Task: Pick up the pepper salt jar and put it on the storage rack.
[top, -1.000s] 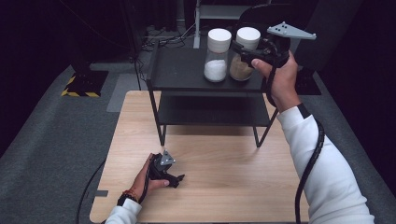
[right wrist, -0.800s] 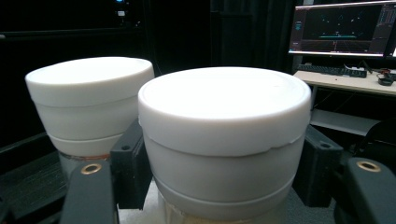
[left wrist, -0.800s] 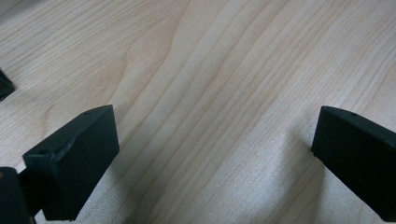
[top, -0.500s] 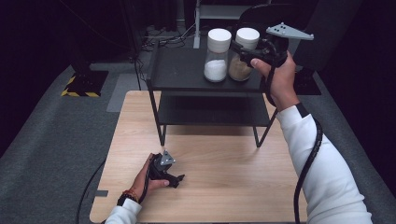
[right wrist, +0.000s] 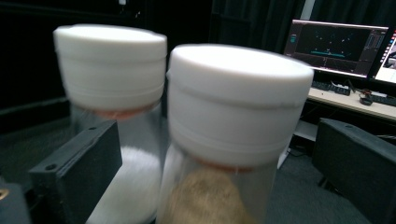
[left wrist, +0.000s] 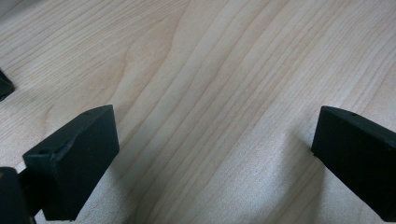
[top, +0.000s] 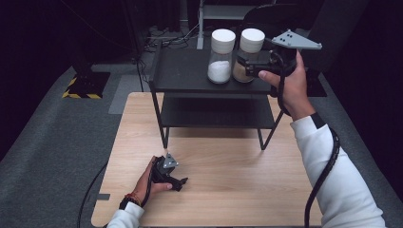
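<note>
Lower left of the high view, we see the left gripper (top: 183,181) resting on the wooden table (top: 237,190), idle; in its own view the jaws stand wide apart over bare wood with nothing between them. Moving right, upper centre, the black shelf (top: 190,71) carries two white-lidded jars: the jar of white powder (top: 221,57), then touching or just beside it the jar of brown powder (top: 248,54). Upper right, the right gripper (top: 243,64) is at the brown jar; its jaws have just been opening, and in its own view they straddle the jar (right wrist: 224,177) without pressing. We judge the risks as: the left jaw sits squeezed between the two jars, so closing or pulling back could nudge the white one (right wrist: 116,154) or tip either off the shelf edge.
</note>
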A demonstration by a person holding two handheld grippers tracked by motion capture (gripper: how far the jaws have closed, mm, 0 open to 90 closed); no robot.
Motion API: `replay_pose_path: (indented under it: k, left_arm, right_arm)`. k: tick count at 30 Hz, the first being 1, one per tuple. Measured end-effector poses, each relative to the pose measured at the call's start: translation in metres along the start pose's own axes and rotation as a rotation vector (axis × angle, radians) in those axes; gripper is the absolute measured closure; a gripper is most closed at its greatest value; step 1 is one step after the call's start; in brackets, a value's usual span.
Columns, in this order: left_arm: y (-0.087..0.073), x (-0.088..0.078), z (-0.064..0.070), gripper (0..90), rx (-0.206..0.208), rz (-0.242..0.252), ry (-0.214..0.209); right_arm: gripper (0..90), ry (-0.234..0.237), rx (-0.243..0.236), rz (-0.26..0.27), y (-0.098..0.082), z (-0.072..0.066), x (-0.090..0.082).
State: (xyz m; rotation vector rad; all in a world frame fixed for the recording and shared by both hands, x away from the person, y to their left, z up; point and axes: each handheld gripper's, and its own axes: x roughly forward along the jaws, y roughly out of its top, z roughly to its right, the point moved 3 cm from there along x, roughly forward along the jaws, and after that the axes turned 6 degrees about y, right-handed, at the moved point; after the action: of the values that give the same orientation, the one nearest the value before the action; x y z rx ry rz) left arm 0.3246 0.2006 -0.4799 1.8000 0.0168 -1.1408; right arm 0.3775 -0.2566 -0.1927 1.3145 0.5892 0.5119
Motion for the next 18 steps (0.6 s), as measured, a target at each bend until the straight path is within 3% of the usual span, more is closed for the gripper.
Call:
replay_pose_path:
  k: [11,18]
  left_arm:
    - [0.0,0.0,0.0,0.7,0.001,0.0,0.0]
    - [0.0,0.0,0.0,0.7,0.001,0.0,0.0]
  right_arm:
    - [0.3,0.017,-0.055,-0.016,-0.014,-0.013,-0.034]
    - [0.3,0.008,-0.066,-0.042,-0.034,-0.022,-0.055]
